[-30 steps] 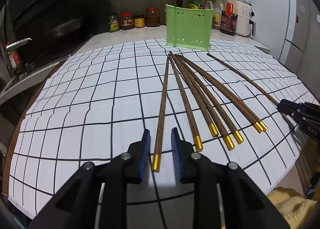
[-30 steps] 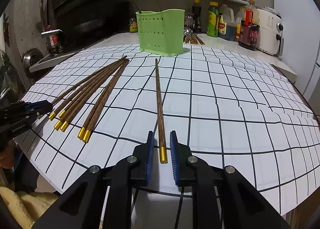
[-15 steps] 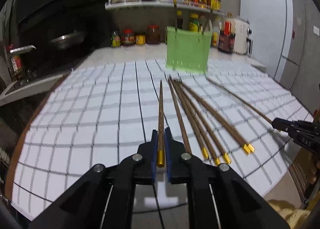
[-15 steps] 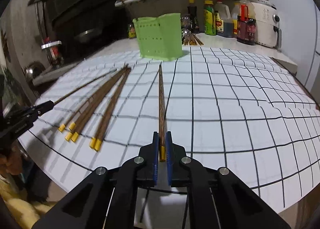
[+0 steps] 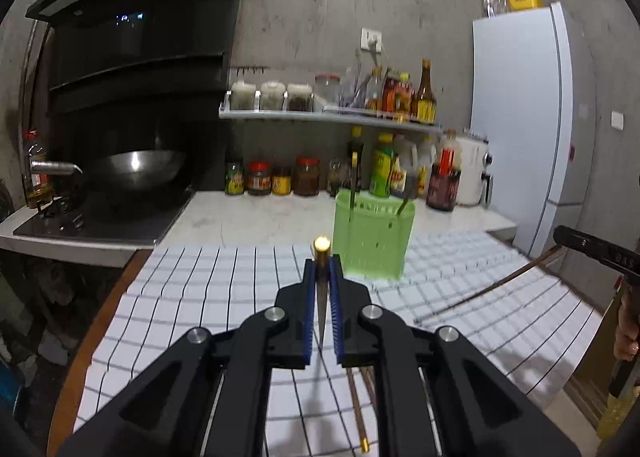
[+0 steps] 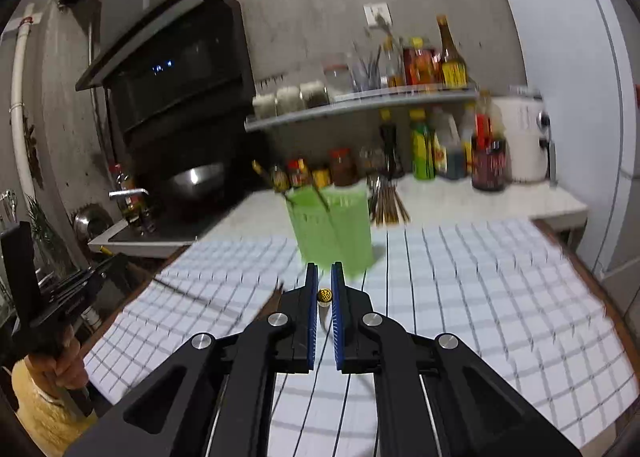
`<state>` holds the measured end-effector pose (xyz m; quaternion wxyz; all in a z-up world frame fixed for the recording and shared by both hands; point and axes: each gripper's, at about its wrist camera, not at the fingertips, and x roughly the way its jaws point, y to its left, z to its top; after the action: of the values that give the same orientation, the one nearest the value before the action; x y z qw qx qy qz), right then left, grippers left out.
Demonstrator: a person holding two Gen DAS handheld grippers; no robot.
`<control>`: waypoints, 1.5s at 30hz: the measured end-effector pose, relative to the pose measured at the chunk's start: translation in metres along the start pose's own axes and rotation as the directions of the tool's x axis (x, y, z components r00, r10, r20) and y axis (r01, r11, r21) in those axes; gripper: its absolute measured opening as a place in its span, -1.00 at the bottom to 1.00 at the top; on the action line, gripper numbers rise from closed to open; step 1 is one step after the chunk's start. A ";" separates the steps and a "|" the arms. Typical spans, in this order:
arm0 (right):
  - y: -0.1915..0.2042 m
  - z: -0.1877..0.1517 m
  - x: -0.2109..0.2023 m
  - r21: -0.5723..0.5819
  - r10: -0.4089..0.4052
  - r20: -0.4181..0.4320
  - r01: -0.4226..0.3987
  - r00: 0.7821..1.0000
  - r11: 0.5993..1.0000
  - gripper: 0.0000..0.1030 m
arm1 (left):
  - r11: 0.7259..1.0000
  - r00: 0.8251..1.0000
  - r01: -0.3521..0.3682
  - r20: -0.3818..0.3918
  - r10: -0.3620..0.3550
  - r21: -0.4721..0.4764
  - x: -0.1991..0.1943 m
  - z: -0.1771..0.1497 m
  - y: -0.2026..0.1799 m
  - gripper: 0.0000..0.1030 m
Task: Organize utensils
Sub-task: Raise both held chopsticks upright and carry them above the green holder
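Grid-checked mat (image 5: 224, 297) under both tongs, green holder (image 5: 372, 241) ahead; left gripper (image 5: 322, 269) and right gripper (image 6: 324, 293) raised, each clamping a chopstick (image 5: 322, 253) (image 6: 324, 295).

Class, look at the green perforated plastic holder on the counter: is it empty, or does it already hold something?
Not empty. The green perforated plastic holder stands upright, with two dark utensil handles sticking up out of its top.

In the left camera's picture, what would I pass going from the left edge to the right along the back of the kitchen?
Dark steel wok on the stove → row of small red-lidded sauce jars → pale green perforated plastic utensil holder → white countertop appliance → tall white fridge.
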<state>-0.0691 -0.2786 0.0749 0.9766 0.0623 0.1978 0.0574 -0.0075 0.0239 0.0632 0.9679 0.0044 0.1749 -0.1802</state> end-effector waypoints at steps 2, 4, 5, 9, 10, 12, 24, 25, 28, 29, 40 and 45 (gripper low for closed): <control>0.003 0.013 0.002 -0.022 -0.011 0.013 0.012 1.000 1.000 -0.86 | 1.000 1.000 -0.005 0.008 0.005 -0.006 0.001 0.006 0.000 -0.87; 0.004 0.020 0.005 -0.035 -0.022 0.017 0.022 1.000 0.999 -0.86 | 1.000 1.000 -0.002 0.008 0.002 -0.013 0.003 0.008 0.001 -0.87; 0.004 0.023 0.006 -0.039 -0.024 0.020 0.024 1.000 0.999 -0.86 | 1.000 1.000 0.000 0.006 0.001 -0.017 0.004 0.009 0.001 -0.87; 0.004 0.029 0.009 -0.064 -0.046 0.024 0.048 0.999 0.997 -0.86 | 1.000 1.000 0.006 0.010 -0.006 -0.020 0.003 0.011 0.003 -0.87; 0.004 0.030 0.010 -0.066 -0.050 0.023 0.051 0.999 0.996 -0.86 | 1.000 1.000 0.007 0.011 -0.006 -0.020 0.002 0.011 0.003 -0.87; 0.004 0.031 0.013 -0.072 -0.057 0.020 0.058 0.998 0.996 -0.86 | 1.000 1.000 0.018 0.011 -0.017 -0.024 0.000 0.012 0.005 -0.87; 0.005 0.041 0.021 -0.100 -0.073 0.021 0.074 0.997 0.992 -0.86 | 1.000 1.000 0.023 0.009 -0.023 -0.020 0.002 0.013 0.007 -0.87; 0.006 0.041 0.021 -0.102 -0.077 0.022 0.079 0.997 0.992 -0.86 | 0.999 1.000 0.026 0.009 -0.025 -0.020 0.003 0.013 0.007 -0.87; 0.007 0.040 0.026 -0.115 -0.084 0.017 0.086 0.996 0.990 -0.86 | 1.000 1.000 0.019 0.010 -0.019 -0.011 0.004 0.013 0.006 -0.87; 0.008 0.039 0.028 -0.117 -0.085 0.013 0.086 0.996 0.989 -0.86 | 1.000 1.000 0.009 0.013 -0.009 -0.001 0.004 0.013 0.005 -0.87; 0.004 0.007 0.065 -0.110 -0.076 -0.142 0.060 0.987 0.992 -0.87 | 0.999 0.997 -0.020 -0.071 0.023 0.045 0.018 0.000 0.000 -0.87; 0.002 -0.001 0.069 -0.105 -0.079 -0.164 0.062 0.983 0.993 -0.87 | 0.998 0.992 -0.026 -0.120 0.032 0.050 0.030 -0.003 0.002 -0.86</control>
<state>-0.0062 -0.2672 0.0477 0.9597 0.0017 0.2785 0.0377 0.0180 0.0155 0.0502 0.9577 0.0414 0.2284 -0.1699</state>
